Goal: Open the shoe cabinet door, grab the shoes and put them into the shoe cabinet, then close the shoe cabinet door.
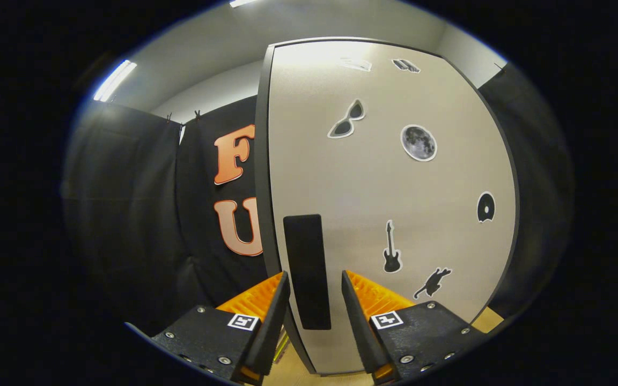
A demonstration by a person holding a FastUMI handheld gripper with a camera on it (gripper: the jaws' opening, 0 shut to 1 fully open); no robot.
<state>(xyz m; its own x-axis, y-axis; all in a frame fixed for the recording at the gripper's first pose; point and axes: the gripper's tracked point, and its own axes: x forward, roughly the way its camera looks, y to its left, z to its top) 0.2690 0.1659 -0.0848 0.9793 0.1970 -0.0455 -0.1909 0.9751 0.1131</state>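
A: What could go wrong w/ the gripper (315, 292) right now?

B: It could slip. The fingers stand apart on both sides of the black handle (307, 271) – not squeezing it yet, I think. If they close too near the handle's bottom end, they might slide off when the cabinet door (389, 187) gets pulled.

A: Anything else?

B: The door's left edge sits right by the left finger, at about 9 o'clock from the handle. If the tool twists, that finger could bump the edge & push the door, not pull it.

A: So where's the handle vs. the tool?

B: Right between the two fingers – it pokes up past their tips toward 12 o'clock. The door looks shut or nearly so, can't tell for sure. Stickers are off at 2 o'clock, out of the way. I see no shoes from here
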